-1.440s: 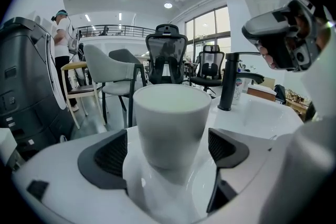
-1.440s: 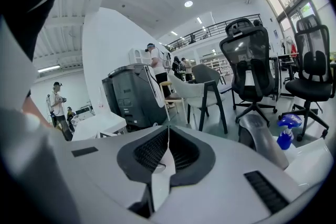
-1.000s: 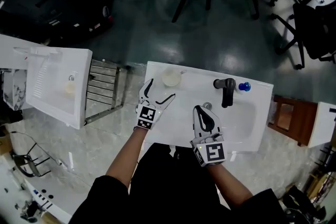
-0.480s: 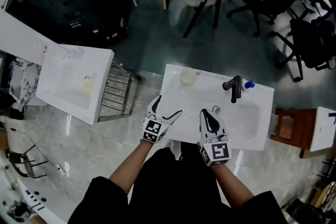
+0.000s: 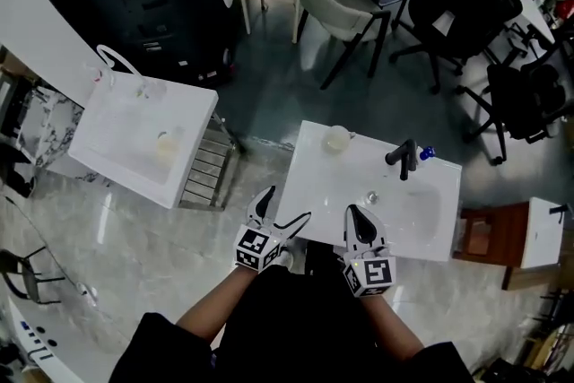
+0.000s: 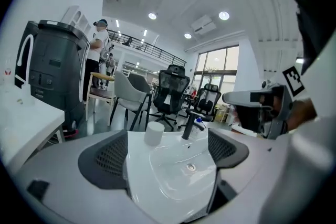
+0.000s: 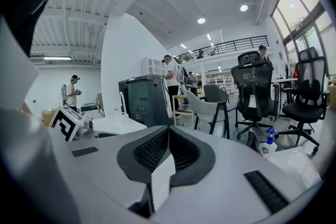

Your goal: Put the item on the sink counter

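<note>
White ceramic is filling the middle of the head view: the sink counter (image 5: pixel 316 179), with a pale cup (image 5: pixel 337 138) standing at its far left corner. I am taking that cup to be the item, already on the counter. Neither claw is touching it. The left gripper (image 5: pixel 287 204) is hanging at the counter's near edge, jaws spread wide, with only the basin showing between them. The right gripper (image 5: pixel 352 211) is sitting just beside it, jaws pressed together and holding nothing I can name.

Risks I am flagging:
- The cup is standing close to the back rim, so a fast or off-line reach could be pushing it over the edge or against the black tap (image 5: pixel 404 159).
- The wide left jaws could be clipping the counter's front lip on the way in.

Limits I am noting:
- The cup is showing small, and I cannot tell whether it is holding anything.
- A pale sliver is showing below the right jaws' meeting line; whether it is counter or gripper body, I cannot tell.
- The blue-topped spray bottle (image 5: pixel 425 153) is sitting just beside the tap, too small to read.
</note>
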`<action>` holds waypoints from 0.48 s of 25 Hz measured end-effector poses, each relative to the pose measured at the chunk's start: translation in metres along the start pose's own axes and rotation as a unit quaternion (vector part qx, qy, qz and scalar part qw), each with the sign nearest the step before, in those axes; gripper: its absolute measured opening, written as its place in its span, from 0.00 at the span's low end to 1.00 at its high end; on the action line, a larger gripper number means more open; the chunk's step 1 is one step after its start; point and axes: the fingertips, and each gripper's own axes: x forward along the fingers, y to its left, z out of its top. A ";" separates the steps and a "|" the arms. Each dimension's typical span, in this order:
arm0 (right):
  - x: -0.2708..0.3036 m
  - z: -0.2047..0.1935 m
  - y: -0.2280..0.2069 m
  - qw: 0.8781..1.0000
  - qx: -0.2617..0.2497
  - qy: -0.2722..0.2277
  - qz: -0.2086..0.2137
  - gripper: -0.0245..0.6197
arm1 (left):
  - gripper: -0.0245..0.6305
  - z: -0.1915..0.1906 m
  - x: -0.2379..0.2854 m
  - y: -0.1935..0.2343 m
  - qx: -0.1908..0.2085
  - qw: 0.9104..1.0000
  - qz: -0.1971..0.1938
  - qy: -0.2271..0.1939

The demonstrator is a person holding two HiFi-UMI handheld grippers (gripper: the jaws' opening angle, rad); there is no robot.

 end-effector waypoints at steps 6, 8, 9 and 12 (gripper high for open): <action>-0.031 0.008 0.008 0.999 0.002 -0.010 -0.049 0.09 | 0.75 -0.002 -0.025 -0.019 -0.045 0.998 -0.045 -0.010; -0.044 0.006 0.010 0.998 -0.001 -0.009 -0.065 0.09 | 0.75 -0.002 -0.030 -0.029 -0.033 0.997 -0.064 -0.015; -0.050 0.005 0.013 0.997 -0.002 -0.007 -0.070 0.09 | 0.75 0.000 -0.033 -0.036 -0.023 0.997 -0.072 -0.019; -0.069 0.001 0.021 0.997 0.002 0.001 -0.084 0.09 | 0.74 0.009 -0.039 -0.058 -0.007 0.995 -0.099 -0.027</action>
